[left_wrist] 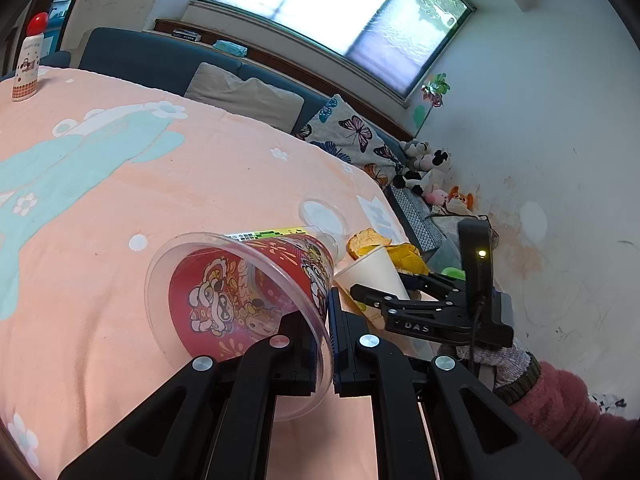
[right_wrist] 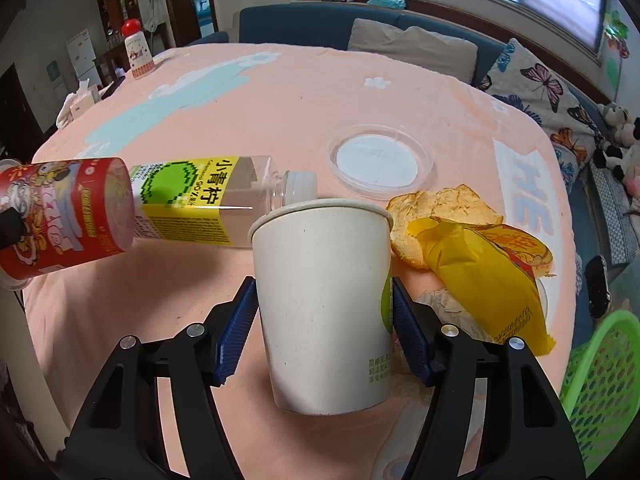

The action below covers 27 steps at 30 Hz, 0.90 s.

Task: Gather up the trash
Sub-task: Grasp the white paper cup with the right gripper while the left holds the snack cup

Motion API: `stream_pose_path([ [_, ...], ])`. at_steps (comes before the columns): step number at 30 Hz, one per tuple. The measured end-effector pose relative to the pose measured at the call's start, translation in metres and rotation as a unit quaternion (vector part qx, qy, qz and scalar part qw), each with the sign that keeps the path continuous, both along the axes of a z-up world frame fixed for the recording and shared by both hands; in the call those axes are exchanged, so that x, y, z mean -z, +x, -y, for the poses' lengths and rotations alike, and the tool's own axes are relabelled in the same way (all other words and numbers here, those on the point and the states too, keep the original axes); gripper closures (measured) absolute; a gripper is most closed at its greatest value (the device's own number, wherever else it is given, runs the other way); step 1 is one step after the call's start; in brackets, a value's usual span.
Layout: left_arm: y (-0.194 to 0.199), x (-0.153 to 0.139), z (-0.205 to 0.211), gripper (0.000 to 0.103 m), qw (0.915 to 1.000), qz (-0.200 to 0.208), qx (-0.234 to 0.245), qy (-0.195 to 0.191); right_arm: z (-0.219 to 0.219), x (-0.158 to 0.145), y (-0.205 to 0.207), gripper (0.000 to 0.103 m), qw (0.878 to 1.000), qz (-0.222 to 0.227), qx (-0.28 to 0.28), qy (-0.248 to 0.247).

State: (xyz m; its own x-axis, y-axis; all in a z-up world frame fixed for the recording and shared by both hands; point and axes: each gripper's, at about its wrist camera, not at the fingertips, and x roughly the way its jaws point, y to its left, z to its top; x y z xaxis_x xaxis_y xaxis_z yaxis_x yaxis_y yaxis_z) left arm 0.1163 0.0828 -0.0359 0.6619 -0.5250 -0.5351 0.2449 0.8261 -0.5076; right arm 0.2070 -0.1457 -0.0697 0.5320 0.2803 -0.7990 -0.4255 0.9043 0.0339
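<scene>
My left gripper is shut on the rim of a clear plastic cup with a red cartoon print, held tilted on its side above the table; the same cup shows at the left of the right wrist view. A white paper cup stands upright on the peach tablecloth. My right gripper straddles it, and both blue pads touch its sides. Behind it lie a clear bottle with a yellow-green label, a clear round lid, orange peel and a yellow wrapper.
A green mesh basket sits off the table's right edge. A white bottle with a red cap stands at the far left of the tablecloth. A blue sofa with cushions runs behind. A pink sleeve holds the right gripper.
</scene>
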Motion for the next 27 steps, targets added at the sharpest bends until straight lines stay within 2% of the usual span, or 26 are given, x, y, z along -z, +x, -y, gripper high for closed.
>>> stream_pose_path([
  [15, 0.000, -0.012, 0.017, 0.098, 0.9996, 0.016, 0.022, 0.001, 0.036, -0.034, -0.044, 0.038, 0.998, 0.025, 0.026, 0.056],
  [27, 0.009, -0.023, 0.077, 0.098, 0.9965, 0.013, 0.083, 0.001, 0.109, -0.053, -0.084, 0.038, 0.991, 0.044, 0.103, 0.069],
])
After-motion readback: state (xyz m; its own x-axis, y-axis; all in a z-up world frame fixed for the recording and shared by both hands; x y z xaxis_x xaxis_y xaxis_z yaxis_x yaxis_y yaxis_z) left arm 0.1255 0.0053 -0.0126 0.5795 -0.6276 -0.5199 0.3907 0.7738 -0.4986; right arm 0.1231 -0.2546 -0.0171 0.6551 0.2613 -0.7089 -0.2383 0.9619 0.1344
